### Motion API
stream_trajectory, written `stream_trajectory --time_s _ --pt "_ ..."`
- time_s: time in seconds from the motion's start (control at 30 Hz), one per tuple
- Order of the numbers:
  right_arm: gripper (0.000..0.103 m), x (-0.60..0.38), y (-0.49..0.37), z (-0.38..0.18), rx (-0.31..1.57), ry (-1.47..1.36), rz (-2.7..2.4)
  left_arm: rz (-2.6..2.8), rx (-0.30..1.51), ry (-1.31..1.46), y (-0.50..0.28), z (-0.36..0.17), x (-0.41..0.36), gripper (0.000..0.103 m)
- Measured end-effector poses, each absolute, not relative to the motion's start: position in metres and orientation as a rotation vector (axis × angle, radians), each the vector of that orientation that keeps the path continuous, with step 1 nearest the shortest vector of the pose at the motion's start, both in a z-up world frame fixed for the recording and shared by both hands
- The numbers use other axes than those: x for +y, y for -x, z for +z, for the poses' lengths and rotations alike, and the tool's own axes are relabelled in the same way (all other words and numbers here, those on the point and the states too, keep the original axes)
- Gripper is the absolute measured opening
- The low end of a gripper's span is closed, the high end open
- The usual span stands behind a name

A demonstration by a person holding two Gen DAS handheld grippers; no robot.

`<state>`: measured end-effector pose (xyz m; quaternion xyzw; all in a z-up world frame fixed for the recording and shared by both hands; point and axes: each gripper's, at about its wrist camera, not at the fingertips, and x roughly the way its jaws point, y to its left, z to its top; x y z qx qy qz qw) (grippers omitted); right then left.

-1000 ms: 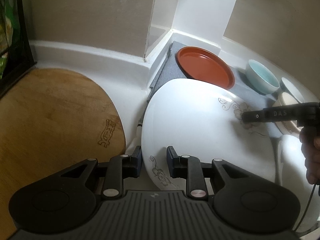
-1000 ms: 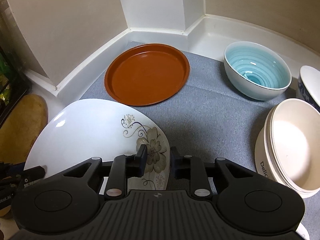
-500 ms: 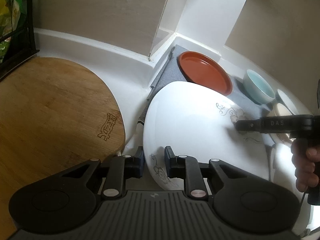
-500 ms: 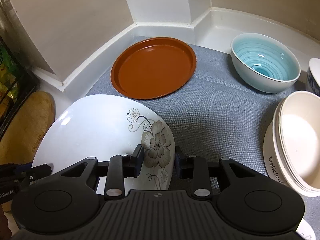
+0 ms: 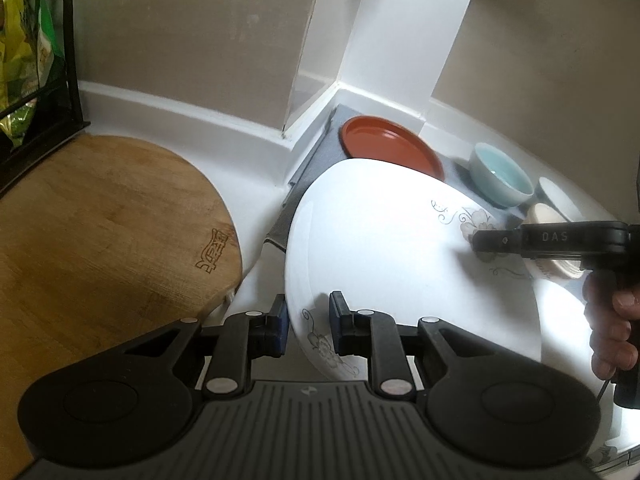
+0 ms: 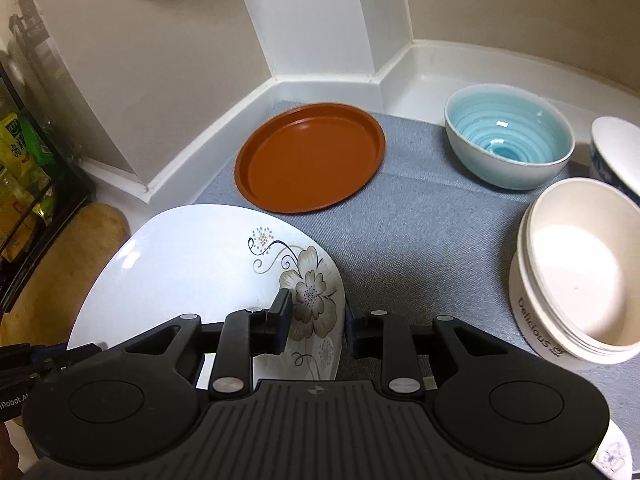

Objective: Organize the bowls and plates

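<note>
You have lifted the white floral plate, gripped at opposite rims by your left gripper and right gripper, higher off the grey mat. In the right wrist view the plate's flowered corner now sits further from the brown plate, with more mat showing between them, and the cream bowl looks smaller.

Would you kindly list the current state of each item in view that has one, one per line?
Large white flower-patterned plate: tilted, gripped at opposite rims by both grippers.
Left gripper: shut on the plate's rim.
Right gripper: shut on the plate's flowered rim.
Round terracotta plate: flat on the grey mat, empty.
Light blue ceramic bowl: upright, empty.
Cream bowls marked "Delicious": nested, upright.
Round wooden cutting board: flat, bare.
</note>
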<state>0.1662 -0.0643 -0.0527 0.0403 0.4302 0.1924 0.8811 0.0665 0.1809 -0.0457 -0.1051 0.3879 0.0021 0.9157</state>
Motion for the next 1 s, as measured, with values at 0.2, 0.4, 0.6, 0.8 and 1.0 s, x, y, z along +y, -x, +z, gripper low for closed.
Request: stream_trajectory --time_s 0.2,0.4,0.6,0.8,1.0 --pt "0.029 -0.076 -0.153 -0.038 0.867 -0.092 0.383 -0.018 0.778 0.198 -0.057 -0.033 0.167 0.023" --pt "0.029 -0.097 -0.133 -0.028 0.844 -0.112 0.354 -0.047 0.769 0.178 -0.048 -0.025 0.144 0.023" --pt "0.029 -0.132 -0.110 -0.023 0.817 -0.134 0.320 -0.087 0.771 0.145 -0.040 -0.021 0.112 0.023" --pt "0.028 -0.173 -0.089 -0.025 0.826 -0.164 0.278 -0.116 0.803 0.120 -0.032 -0.023 0.072 0.024" --pt "0.029 -0.211 -0.072 -0.033 0.843 -0.177 0.238 -0.147 0.831 0.106 -0.024 -0.032 0.038 0.024"
